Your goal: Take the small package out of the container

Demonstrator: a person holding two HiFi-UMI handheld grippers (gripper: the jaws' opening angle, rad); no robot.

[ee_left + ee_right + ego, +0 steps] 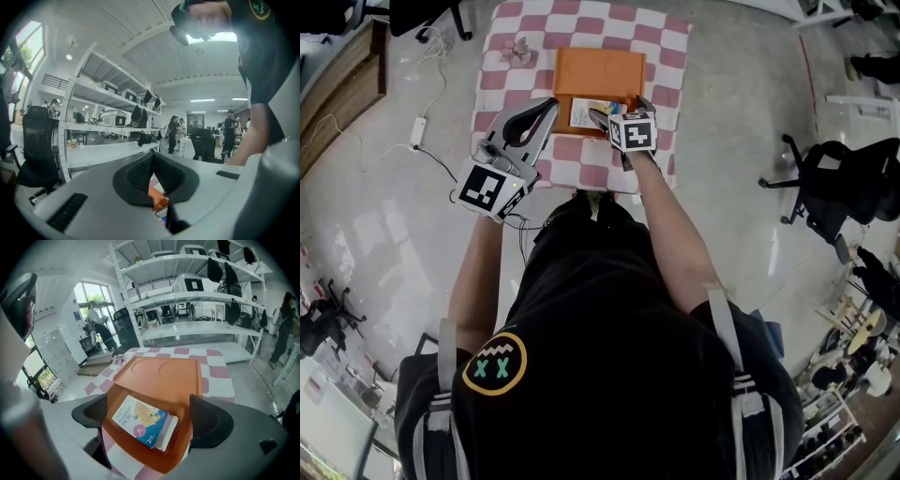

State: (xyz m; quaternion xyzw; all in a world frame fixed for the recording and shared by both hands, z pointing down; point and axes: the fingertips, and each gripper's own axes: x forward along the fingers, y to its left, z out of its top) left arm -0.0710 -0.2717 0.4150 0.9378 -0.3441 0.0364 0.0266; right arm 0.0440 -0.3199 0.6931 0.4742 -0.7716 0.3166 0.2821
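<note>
An orange container (600, 70) lies open on the checked tablecloth (670, 56), its lid folded flat away from me. Inside its near half lies the small package (584, 112), a white and blue box (140, 423) with a pink circle. My right gripper (622, 111) hangs open just above that half, angled down. In the right gripper view its jaws (150, 416) stand wide to either side of the package without touching it. My left gripper (549, 105) is held level at the container's left side, shut and holding nothing. Below its closed pads (152, 157) a bit of orange container (157, 196) shows.
A small crumpled pale object (521, 49) lies on the cloth left of the container. A cable and plug (419, 131) trail on the floor at the left. A black office chair (830, 178) stands to the right. White shelving (197, 301) rises beyond the table.
</note>
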